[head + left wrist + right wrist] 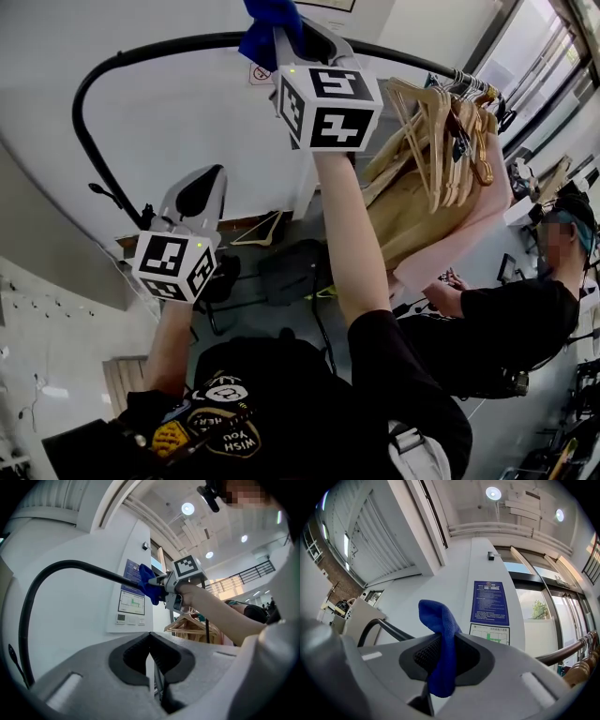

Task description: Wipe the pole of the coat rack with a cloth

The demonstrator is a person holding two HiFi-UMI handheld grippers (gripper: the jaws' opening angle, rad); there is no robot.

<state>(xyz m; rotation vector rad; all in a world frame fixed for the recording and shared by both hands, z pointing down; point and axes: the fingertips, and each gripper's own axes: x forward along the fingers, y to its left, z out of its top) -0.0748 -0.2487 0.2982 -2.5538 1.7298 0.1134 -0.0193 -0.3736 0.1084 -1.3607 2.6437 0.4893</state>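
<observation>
Soft-looking, light blue fleecy cloth (437, 620) pinched mid-fold in right gripper (440, 657) against rigid curved black metal pole (187, 43); left gripper (151, 657) closed, empty.

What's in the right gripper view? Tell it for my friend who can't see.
A blue cloth is pinched in the right hand-held gripper and sticks up above it. Behind, the coat rack's black pole curves past a white wall with a blue poster. At the right edge, wooden hangers peek in.

Cloth (439, 634): blue, fuzzy nap, matt. Pole (178, 44): black, smooth, slight sheen, prob. coated metal. Hangers (433, 122): pale, smooth wood.
</observation>
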